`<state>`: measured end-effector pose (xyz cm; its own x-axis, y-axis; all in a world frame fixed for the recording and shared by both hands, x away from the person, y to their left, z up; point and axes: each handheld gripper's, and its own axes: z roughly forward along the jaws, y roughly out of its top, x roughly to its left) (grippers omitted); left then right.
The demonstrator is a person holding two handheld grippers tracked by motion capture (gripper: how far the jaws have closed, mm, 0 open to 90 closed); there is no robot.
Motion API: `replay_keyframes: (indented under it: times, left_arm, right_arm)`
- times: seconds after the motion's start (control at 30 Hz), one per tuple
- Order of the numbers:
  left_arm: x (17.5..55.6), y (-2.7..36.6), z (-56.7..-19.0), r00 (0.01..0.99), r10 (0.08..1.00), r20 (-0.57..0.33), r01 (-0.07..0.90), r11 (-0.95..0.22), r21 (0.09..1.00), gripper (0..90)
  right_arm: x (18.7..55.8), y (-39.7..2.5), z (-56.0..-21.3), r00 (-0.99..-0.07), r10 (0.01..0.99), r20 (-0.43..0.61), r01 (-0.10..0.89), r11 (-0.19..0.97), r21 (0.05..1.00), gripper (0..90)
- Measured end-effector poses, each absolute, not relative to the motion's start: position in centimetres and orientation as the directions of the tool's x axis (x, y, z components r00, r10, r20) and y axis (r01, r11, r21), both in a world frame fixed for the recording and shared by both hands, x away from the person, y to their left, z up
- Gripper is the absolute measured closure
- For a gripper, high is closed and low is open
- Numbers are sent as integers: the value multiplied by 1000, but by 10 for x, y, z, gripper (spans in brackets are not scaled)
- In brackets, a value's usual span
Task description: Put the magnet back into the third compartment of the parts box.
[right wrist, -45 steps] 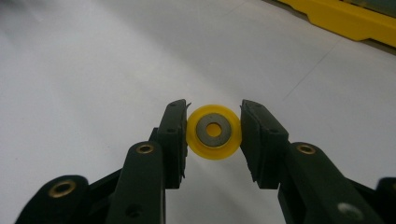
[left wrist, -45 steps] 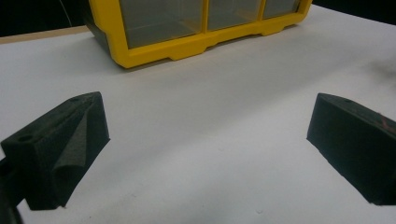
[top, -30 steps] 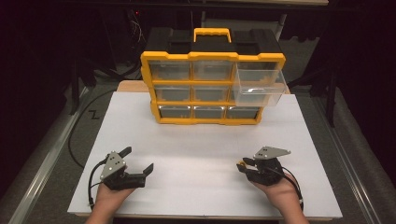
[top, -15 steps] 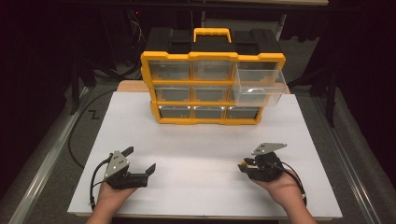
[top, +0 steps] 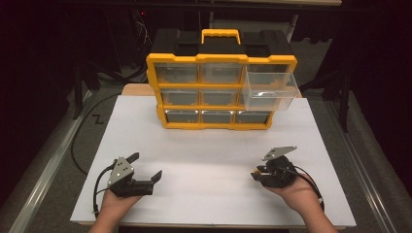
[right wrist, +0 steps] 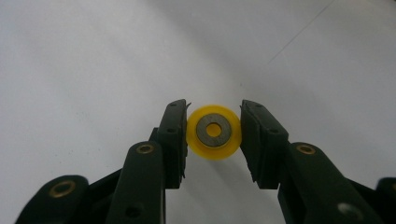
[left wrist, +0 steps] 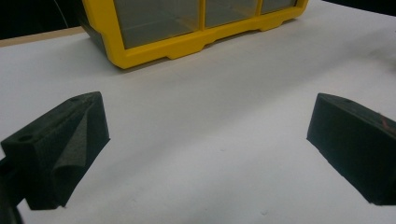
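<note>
yellow wheel (right wrist: 214,132) pinched between the right gripper (right wrist: 214,140) fingers; left gripper (left wrist: 205,149) fingers wide apart, empty

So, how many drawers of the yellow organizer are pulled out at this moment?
1. The top right drawer of the organizer is pulled out toward the person. The other eight sit flush in three rows. The right gripper grips a yellow wheel.

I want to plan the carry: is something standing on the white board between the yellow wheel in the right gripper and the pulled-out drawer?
Nothing visible: the white board lies bare between the yellow wheel and the pulled-out drawer.
</note>
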<state>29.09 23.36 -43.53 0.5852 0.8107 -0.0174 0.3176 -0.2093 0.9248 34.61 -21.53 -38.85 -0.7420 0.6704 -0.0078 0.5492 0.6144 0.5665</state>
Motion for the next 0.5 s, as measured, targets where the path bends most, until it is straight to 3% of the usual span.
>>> replay_keyframes:
  times: [0.5]
  left_arm:
    - [289,233,-434,593,805,-21,298,-196,934,1]
  right_arm:
    - [344,-208,-379,-782,623,-21,530,683,502,652]
